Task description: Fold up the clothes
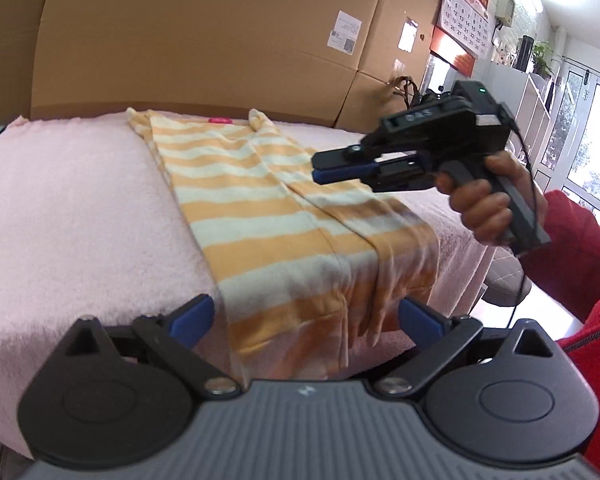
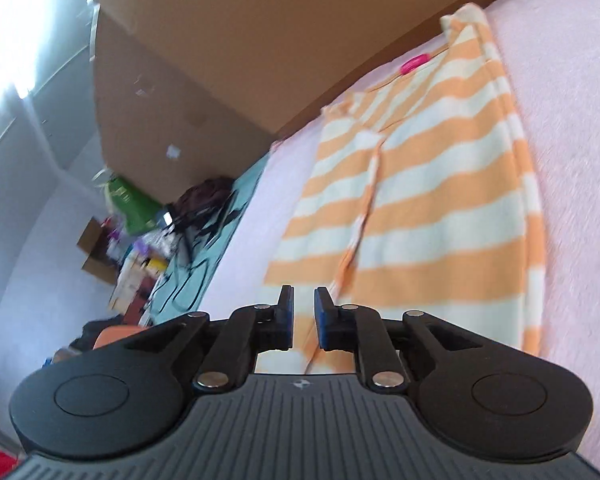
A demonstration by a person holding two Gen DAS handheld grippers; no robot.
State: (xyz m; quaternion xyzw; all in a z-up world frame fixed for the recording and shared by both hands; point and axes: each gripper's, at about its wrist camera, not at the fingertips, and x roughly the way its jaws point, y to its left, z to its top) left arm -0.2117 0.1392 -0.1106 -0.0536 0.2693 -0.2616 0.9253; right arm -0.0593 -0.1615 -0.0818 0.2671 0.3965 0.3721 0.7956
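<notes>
A striped garment (image 1: 284, 216), orange and cream, lies flat on a pink fleecy blanket (image 1: 80, 208) that covers the surface. It is folded lengthwise into a long band: its long axis runs from the near edge, where the hem hangs a little over the side, back toward the wall of cardboard boxes (image 1: 204, 32), with the shoulder end pointing at the boxes. In the right wrist view the same garment (image 2: 428, 208) shows a lengthwise fold edge running down its middle, and a small bright pink item (image 2: 414, 62) sits at its far neckline end; what it is cannot be told.

The left gripper (image 1: 306, 318) hovers at the near hem with its blue-padded fingers (image 1: 192, 318) spread wide and nothing between them. The right gripper (image 1: 320, 166), held in a person's hand (image 1: 496, 200) with a red sleeve (image 1: 572, 248) behind, hangs above the garment's right side; in its own view its fingers (image 2: 286, 312) stand nearly together with a narrow gap, clamping nothing, and whether they touch the cloth cannot be told.

Writing: the right gripper's body bears small letters that look like "DAS". A wall calendar (image 1: 466, 20) at upper right shows a grid of dates under a red and gold header. A white shipping label (image 1: 345, 33) on one box is too small to read.
</notes>
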